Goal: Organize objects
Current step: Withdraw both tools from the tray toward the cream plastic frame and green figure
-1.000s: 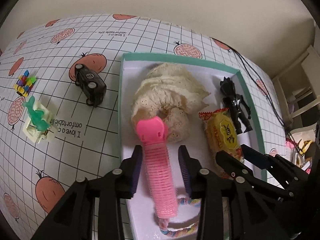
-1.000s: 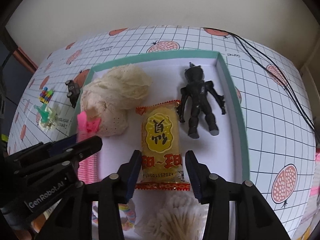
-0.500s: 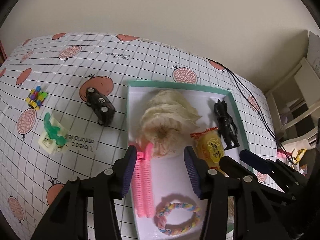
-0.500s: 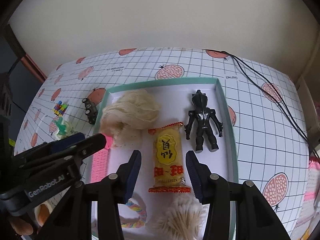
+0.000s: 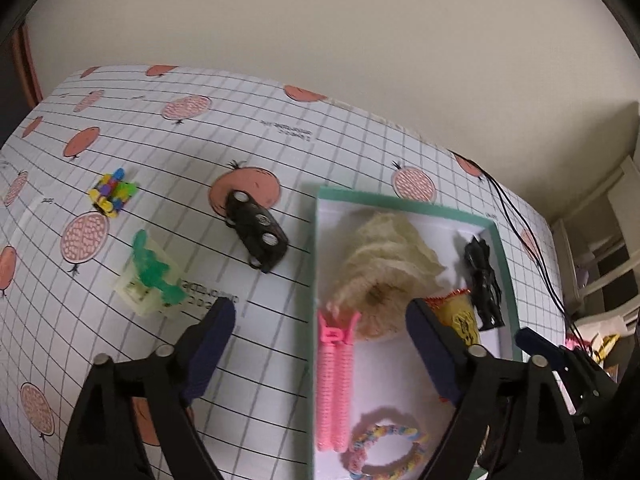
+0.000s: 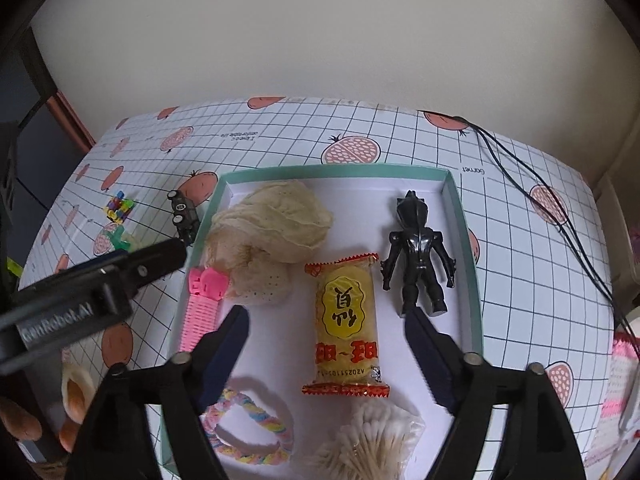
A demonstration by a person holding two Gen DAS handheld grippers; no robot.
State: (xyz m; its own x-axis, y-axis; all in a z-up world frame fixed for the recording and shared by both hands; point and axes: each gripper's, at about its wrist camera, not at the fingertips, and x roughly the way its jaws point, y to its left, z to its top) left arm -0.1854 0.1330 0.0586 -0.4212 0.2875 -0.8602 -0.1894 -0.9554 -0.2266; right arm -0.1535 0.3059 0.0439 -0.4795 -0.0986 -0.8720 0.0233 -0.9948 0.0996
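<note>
Left wrist view: left gripper [image 5: 320, 344] wide open, empty, above the tray's [image 5: 404, 202] left edge. Toy car [image 5: 257, 235] lies ahead-left on the table, long axis diagonal; green toy [image 5: 151, 276] nearer. Right gripper [image 6: 326, 344], also open, hangs over the tray, farther off.

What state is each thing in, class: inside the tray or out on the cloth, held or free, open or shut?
Left tongs: open, empty.
Right tongs: open, empty.
Pink hair clip: in tray, lying free.
Snack packet: in tray, sealed.
Black figure: in tray, lying down.
Braided band: in tray.
Cotton swabs: in tray, bagged.
Toy car: outside, overturned.
Green toy: outside.
</note>
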